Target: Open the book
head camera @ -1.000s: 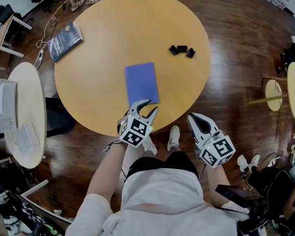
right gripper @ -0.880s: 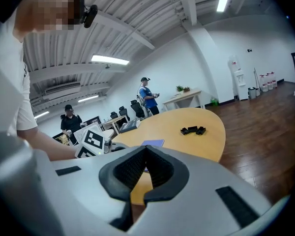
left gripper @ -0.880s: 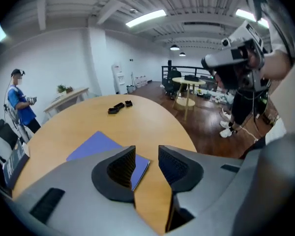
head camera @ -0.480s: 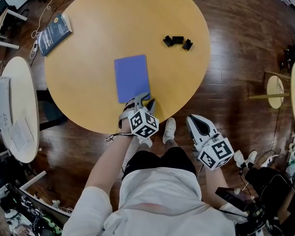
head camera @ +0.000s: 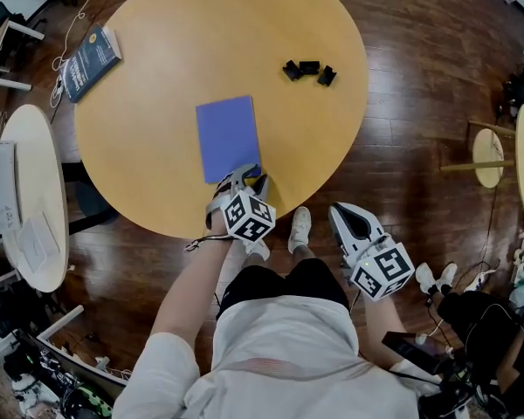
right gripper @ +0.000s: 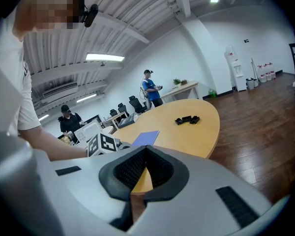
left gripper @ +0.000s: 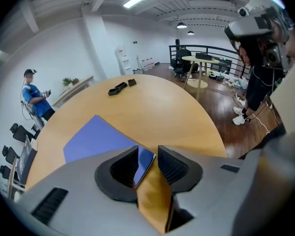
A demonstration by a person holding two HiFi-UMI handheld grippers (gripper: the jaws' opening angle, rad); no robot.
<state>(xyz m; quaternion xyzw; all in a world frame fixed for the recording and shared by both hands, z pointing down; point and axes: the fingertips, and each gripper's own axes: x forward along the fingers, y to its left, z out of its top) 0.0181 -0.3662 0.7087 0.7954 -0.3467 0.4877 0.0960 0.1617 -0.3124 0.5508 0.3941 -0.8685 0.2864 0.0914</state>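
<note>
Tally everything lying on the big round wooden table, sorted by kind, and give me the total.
Books: 2, the blue book and the dark book at the far edge
Small black blocks: 3, in one cluster
Total: 5

Round wooden table (head camera: 157, 103) carrying three things.
A closed blue book (head camera: 226, 137) lies by the near edge, a dark book (head camera: 89, 62) sits at the far-left rim, and small black pieces (head camera: 307, 70) cluster far right.
</note>
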